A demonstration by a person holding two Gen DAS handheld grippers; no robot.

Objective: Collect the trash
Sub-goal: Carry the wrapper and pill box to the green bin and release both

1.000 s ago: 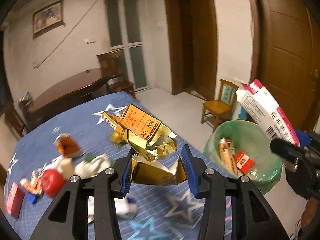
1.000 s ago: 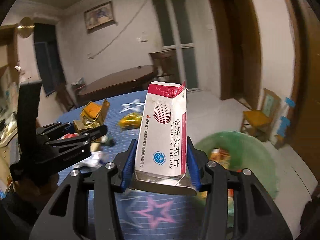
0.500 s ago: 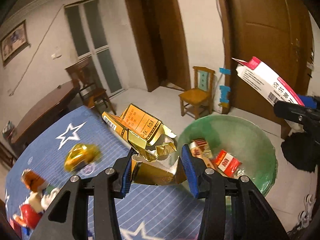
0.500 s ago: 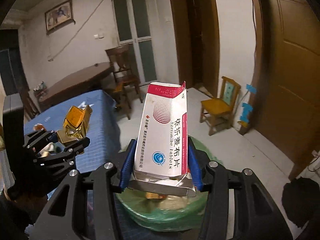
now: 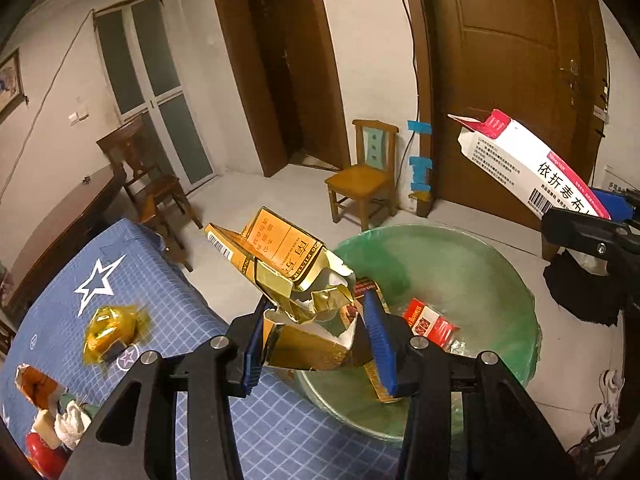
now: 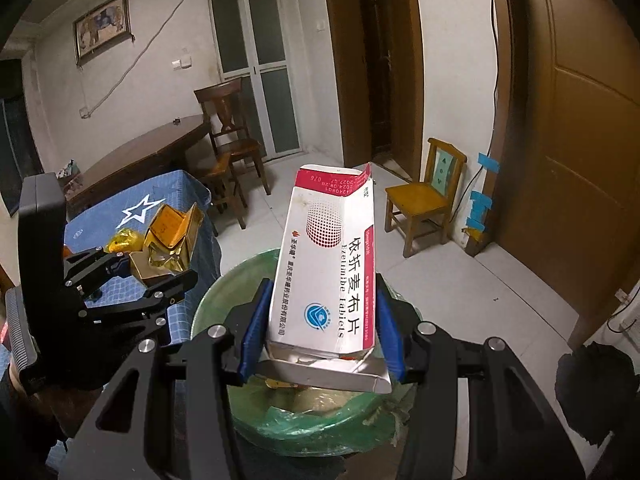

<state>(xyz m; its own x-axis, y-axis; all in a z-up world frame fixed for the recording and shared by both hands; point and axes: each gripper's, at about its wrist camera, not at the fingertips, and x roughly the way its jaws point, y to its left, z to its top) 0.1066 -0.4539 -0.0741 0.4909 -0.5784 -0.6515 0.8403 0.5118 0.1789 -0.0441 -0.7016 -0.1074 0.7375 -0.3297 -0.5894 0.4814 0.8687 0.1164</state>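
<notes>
Now left tongs [image 5: 316, 344] pinching gold carton [image 5: 288, 264], right tongs [image 6: 322, 336] clamping pill box [image 6: 332, 264].

Small chair [image 5: 362, 174]: yellow wood, by the brown door [image 5: 516, 80].
Dark table [image 6: 140, 156]: against the far wall, dark chair [image 6: 230, 140] beside it.
Picture [image 6: 103, 27]: framed, on the wall.

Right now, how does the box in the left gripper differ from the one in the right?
The gold carton in the left gripper is crumpled and torn open; the white tablet box in the right gripper keeps its flat shape, only its ends open. Gold foil with orange panels versus white with red trim. Both are clamped near the green-lined bin, not yet released.
</notes>
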